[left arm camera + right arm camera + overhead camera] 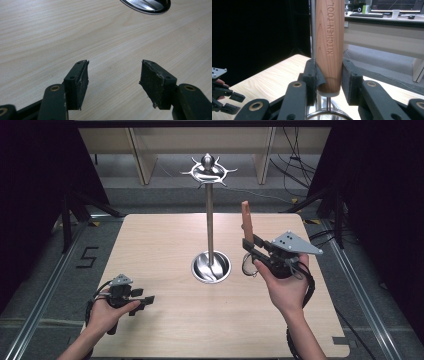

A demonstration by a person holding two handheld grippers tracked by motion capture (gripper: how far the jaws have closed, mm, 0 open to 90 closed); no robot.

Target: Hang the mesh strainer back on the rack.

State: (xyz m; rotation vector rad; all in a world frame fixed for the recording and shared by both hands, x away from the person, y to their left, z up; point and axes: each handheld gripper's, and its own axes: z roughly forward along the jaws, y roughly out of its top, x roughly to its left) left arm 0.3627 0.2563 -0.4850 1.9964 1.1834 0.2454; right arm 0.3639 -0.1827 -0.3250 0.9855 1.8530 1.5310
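Open hand-held gripper (113, 75) above wooden table (62, 32).

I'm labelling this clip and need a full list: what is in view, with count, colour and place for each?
wooden-handled kitchen tool: one, light brown handle stamped KITCHEN TOOL, held upright, right of the stand; its metal strainer end hangs below the jaws.
utensil stand: one, silver, pole with hooked top and round base, centre of the table.
table: one, light wood, middle of the floor.
shelving: pale wood, behind the table.
cables: several, black, on the floor at the far right.
desk with monitor and cup: one, far background of the right gripper view.
left hand-held gripper: one, black, open, low over the table's near left.
right hand-held gripper: one, black, shut on the handle.
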